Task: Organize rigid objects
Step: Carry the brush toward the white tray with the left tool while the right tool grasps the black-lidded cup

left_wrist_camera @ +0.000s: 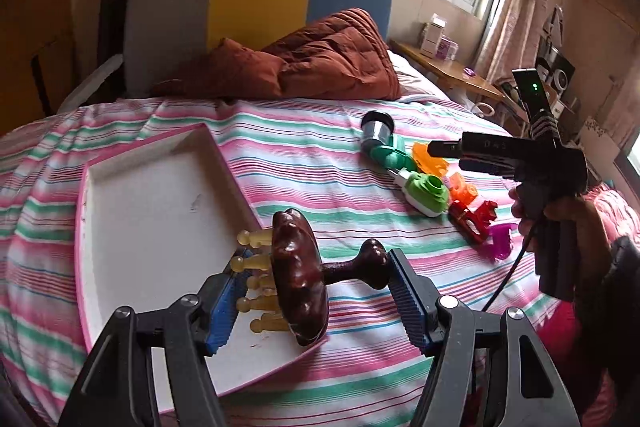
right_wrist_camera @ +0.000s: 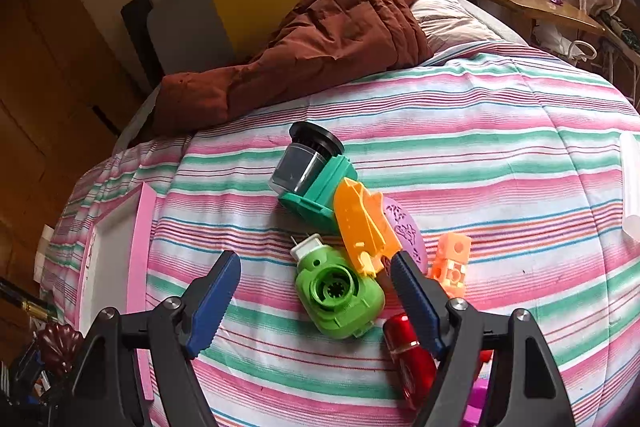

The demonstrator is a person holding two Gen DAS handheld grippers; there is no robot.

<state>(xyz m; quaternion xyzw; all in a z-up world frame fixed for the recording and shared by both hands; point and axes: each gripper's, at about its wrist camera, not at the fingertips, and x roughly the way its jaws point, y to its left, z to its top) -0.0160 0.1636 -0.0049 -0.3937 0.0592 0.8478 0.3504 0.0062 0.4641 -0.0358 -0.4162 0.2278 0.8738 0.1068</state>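
In my left wrist view, my left gripper (left_wrist_camera: 310, 301) is clamped on a dark brown wooden massager (left_wrist_camera: 300, 275): one blue pad presses its pale yellow prongs, the other the knob at the end of its handle. It hangs over the lower right corner of the white tray with a pink rim (left_wrist_camera: 160, 195), which lies at left of frame on the striped bed (left_wrist_camera: 320, 147).

In my right wrist view, my right gripper (right_wrist_camera: 314, 301) stands with its pads apart, astride a green toy (right_wrist_camera: 340, 297) at lower centre, not touching it. Just above lie an orange boat (right_wrist_camera: 362, 227) and a teal piece with a black cap (right_wrist_camera: 312, 167); a red toy (right_wrist_camera: 408, 351) sits at the gripper's right pad.
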